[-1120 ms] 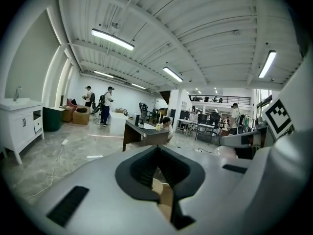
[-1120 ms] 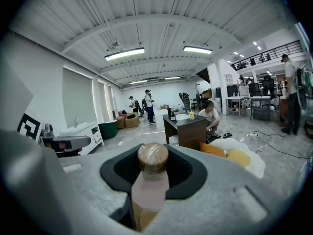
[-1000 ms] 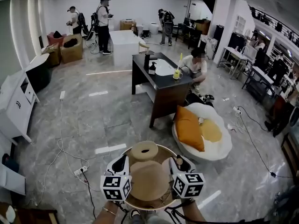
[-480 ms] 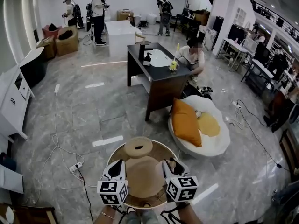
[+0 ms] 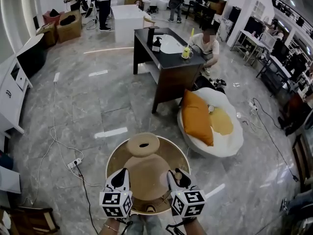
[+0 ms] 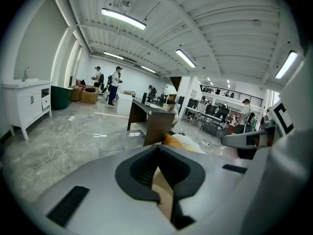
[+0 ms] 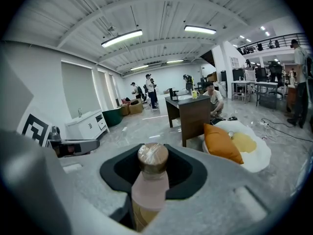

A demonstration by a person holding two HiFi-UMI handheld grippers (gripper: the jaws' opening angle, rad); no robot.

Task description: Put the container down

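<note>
Grey marbled floor point(image 5: 98, 111) is spread across a wide hall, with a dark desk point(image 5: 168, 67) further off and a white cushion point(image 5: 222, 146) bearing an orange pillow set near to the right. At the bottom of the head view a large round tan container point(image 5: 146, 177) is carried with its mouth facing up, and it is judged to be off the floor. A tan ring-shaped piece point(image 5: 143, 144) is seen at its far rim.

The container is gripped at its near rim from both sides. The left gripper point(image 5: 121, 179) is closed on a thin tan wall point(image 6: 165, 192), which fills the slot between its jaws in the left gripper view. The right gripper point(image 5: 175, 176) is clamped with its jaws spread wide on a pale upright peg with a brown knob point(image 7: 152, 156), which stands at the rim.

The container thus lies straight ahead of both grippers and between them, its bulk reaching away from the person, so neither hand is nearer and the load is shared. The setting-down is judged to turn on the floor directly beneath. That patch appears free, with a power strip point(image 5: 73, 164) and its cable off to the left and the cushion just beside the right rim. A level descent would be called for, since a tilt could be caused by one side being released first.
</note>
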